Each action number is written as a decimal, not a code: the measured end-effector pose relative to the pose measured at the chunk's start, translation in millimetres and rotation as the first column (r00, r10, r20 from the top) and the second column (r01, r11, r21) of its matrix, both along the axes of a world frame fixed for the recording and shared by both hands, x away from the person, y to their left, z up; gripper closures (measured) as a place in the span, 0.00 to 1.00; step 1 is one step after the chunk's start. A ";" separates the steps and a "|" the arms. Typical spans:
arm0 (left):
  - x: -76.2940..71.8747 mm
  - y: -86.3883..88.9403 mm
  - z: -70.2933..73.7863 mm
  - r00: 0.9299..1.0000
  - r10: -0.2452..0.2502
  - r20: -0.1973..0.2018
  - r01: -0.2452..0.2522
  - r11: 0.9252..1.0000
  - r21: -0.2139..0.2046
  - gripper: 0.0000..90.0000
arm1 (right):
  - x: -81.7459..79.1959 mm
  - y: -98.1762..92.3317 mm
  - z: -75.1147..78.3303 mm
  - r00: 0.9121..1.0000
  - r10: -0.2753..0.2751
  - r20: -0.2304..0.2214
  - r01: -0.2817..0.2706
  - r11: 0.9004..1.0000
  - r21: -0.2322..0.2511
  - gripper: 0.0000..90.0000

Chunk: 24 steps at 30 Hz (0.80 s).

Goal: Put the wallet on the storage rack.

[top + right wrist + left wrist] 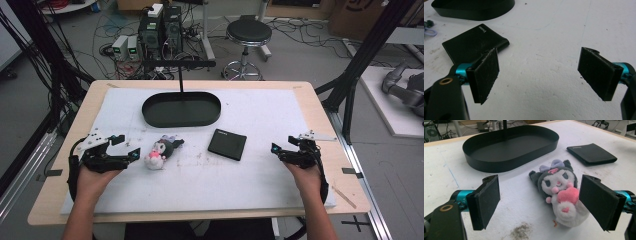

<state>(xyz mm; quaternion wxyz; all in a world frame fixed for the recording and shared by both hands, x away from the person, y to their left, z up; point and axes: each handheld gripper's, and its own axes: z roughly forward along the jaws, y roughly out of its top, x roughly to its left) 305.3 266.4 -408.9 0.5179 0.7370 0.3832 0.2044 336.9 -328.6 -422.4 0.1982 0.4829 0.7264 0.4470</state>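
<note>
Evidently both spread-jawed and empty: left gripper (540, 202) near the plush toy (560, 195), right gripper (547, 75) beside perhaps a wallet (471, 45).

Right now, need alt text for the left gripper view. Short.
A plush toy holding a pink heart lies on the white mat, just ahead of the left gripper, whose two black jaws stand wide open and clear of it. Behind it sit an empty black oval tray and, to the right, a flat black wallet.
</note>
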 end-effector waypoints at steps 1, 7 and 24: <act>0.5 -0.3 -0.1 1.000 0.000 0.002 0.000 1.000 0.004 0.19 | -0.2 -0.5 0.1 1.000 -0.001 -0.004 0.001 1.000 0.004 0.20; -0.8 -0.8 -0.7 1.000 0.007 0.003 -0.007 1.000 0.017 0.19 | 1.4 0.2 -1.9 1.000 0.009 -0.012 -0.009 1.000 0.001 0.20; -5.6 3.7 1.5 1.000 0.007 0.015 -0.008 1.000 0.020 0.19 | 2.9 11.2 -1.2 1.000 0.019 -0.011 -0.019 1.000 0.000 0.20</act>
